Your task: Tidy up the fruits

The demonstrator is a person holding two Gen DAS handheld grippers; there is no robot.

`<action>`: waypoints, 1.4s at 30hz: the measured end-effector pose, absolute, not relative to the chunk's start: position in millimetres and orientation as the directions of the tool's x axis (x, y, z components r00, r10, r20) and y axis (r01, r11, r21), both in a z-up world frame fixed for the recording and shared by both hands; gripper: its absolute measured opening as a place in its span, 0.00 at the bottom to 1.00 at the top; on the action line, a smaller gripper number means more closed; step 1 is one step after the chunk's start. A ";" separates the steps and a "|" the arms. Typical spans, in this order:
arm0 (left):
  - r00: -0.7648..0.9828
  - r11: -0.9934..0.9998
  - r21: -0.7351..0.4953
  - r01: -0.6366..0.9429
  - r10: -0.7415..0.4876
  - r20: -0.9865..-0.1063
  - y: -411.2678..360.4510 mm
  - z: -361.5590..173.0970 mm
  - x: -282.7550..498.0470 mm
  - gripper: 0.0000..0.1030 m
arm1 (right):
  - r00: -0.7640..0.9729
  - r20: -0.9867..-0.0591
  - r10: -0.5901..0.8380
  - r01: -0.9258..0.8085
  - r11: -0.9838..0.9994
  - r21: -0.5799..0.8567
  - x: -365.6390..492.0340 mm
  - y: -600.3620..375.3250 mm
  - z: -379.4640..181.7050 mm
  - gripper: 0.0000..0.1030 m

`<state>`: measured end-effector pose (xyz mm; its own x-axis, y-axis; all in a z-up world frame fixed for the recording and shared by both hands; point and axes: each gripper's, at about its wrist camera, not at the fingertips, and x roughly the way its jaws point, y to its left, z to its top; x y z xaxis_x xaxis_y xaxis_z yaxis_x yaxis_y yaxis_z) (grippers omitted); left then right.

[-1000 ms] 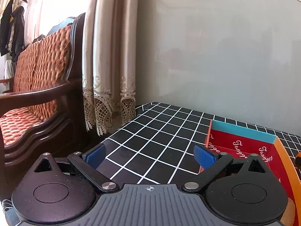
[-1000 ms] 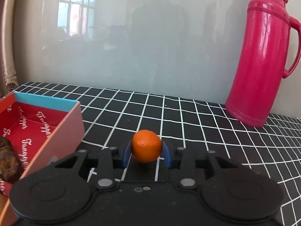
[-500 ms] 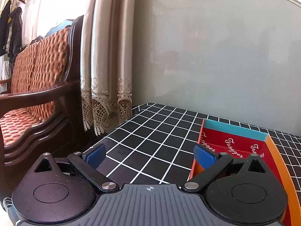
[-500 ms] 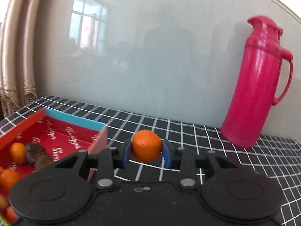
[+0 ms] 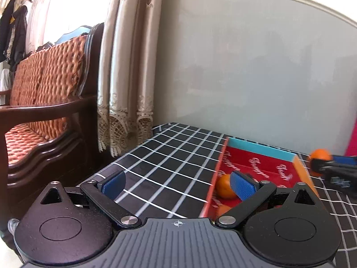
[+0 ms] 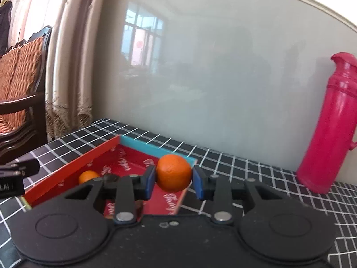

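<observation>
Right hand-held gripper [image 6: 174, 182]: we see its blue pads clamped on a tangerine [image 6: 174, 171], held in the air above the near right corner of the box.
Left hand-held gripper [image 5: 178, 182]: we find the fingers spread wide, holding nothing, over the worktop [image 5: 160, 167].
Box [image 6: 67, 169]: red lining, blue far wall; we count another tangerine [image 6: 87, 176] inside.
Flask [image 6: 330, 129]: pink, upright, well right of the box.
</observation>
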<state>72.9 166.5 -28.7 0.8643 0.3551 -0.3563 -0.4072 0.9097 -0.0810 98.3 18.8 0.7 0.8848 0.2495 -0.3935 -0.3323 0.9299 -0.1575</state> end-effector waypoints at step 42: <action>0.946 0.981 0.124 -0.152 0.181 -0.269 21.0 -9.0 -14.8 1.00 | 0.973 -0.215 -0.084 0.092 0.995 0.028 -65.4 -157.8 11.1 1.00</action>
<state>-14.8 21.0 -9.0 0.9459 0.1808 -0.2692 -0.1522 0.9806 0.1237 -65.4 -157.8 11.1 0.9731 -0.0839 -0.2147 0.0920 0.9954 0.0278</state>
